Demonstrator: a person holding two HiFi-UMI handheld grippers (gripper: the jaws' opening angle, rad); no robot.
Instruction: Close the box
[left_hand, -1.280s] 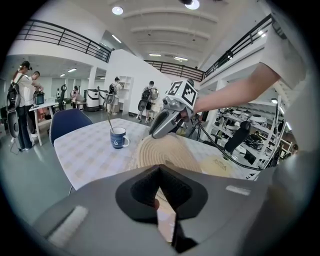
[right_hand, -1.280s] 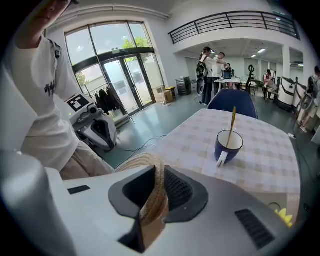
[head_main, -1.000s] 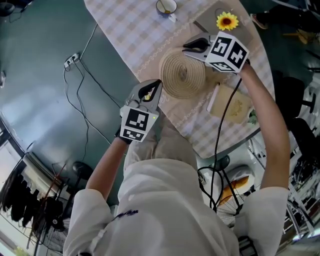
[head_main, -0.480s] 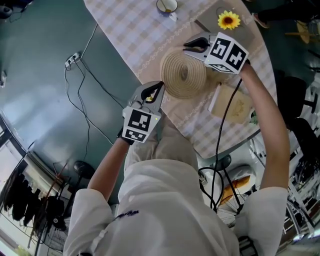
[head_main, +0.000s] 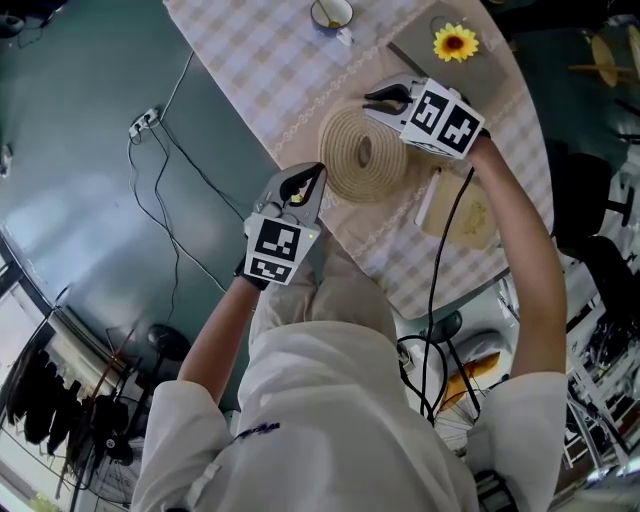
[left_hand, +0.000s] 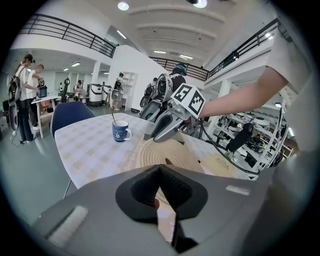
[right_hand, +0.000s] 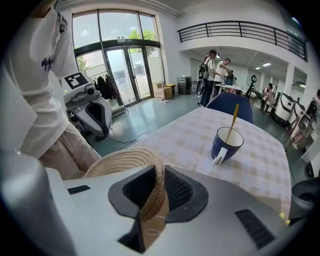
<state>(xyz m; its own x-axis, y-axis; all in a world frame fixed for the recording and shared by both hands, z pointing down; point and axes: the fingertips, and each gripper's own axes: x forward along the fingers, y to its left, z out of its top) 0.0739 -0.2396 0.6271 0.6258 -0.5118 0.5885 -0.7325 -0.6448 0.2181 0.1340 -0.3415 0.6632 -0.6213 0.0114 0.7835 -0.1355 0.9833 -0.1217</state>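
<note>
A round, flat box of coiled pale straw (head_main: 362, 152) lies on the worktop (head_main: 255, 60), which is covered by a pale checked cloth, near the edge closest to the person. The right claw (head_main: 385, 97) reaches over the far side of the box, and in the right gripper view its jaws are clamped on the box's woven rim (right_hand: 156, 172), with a brown, card-like layer showing under the straw. The left claw (head_main: 312, 175) hangs off the worktop's edge, just beside the near side of the box; in the left gripper view (left_hand: 160, 172) its jaws meet at the tips with nothing between them, and the straw coil (left_hand: 165, 155) lies ahead of them. Whether it touches the box cannot be told. Further back on the worktop stands a dark blue mug (head_main: 332, 12) with a thin stick leaning in it. A yellow sunflower head (head_main: 455, 42) rests on a grey-brown board, and a flat tan card (head_main: 470, 210) lies beside the box under the right arm. A blue chair (left_hand: 70, 120) stands beyond the worktop, and people stand in the hall behind.
</note>
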